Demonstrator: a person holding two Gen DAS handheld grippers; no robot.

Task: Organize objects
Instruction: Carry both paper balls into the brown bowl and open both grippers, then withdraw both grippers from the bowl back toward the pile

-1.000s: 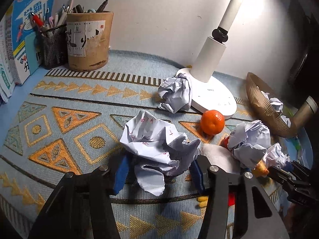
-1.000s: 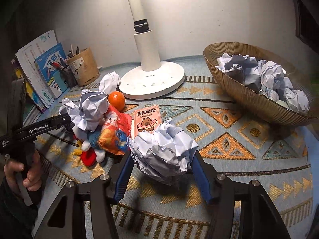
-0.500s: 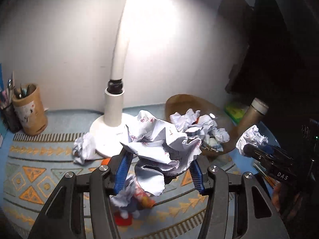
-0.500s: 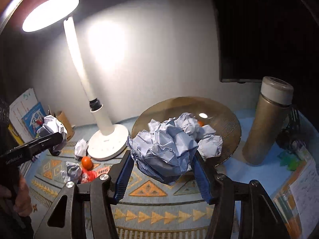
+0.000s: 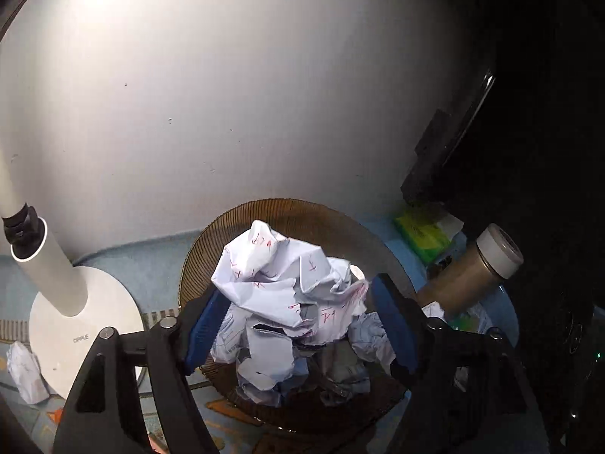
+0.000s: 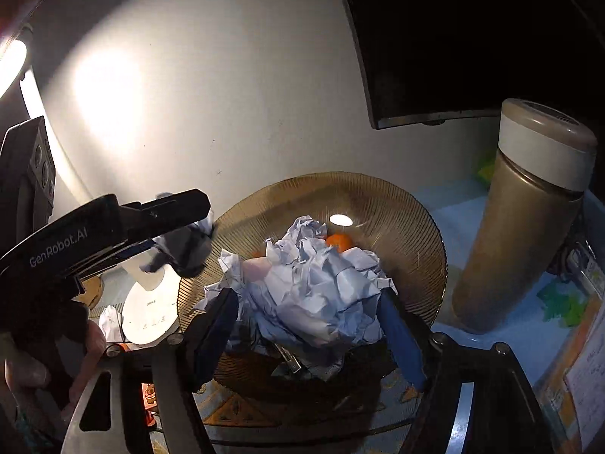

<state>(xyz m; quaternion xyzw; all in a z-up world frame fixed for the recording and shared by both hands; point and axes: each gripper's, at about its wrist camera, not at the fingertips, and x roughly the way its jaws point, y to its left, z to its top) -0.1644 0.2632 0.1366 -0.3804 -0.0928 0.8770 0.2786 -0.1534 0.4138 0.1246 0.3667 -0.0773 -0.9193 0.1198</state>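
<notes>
Left wrist view: left gripper (image 5: 298, 325) over the ribbed amber bowl (image 5: 234, 227), blue pads (image 5: 206, 321) spread wide either side of a crumpled paper ball with red writing (image 5: 280, 280).
Left grip: the right pad shows a gap; whether the left pad touches the paper I cannot tell.
Bowl contents: more paper wads (image 5: 368, 336) heaped beneath that ball.
Right wrist view: right gripper (image 6: 310, 325), fingers wide apart, flanking a bluish crumpled paper ball (image 6: 314, 287) that sits atop the heap in the same bowl (image 6: 397, 204).
Also in bowl: an orange mandarin (image 6: 339, 241) behind the paper.
Surroundings: white lamp base (image 5: 64, 321) left of the bowl, a loose paper wad (image 5: 24, 369) beside it; tan thermos (image 6: 518, 219) standing right of the bowl.
</notes>
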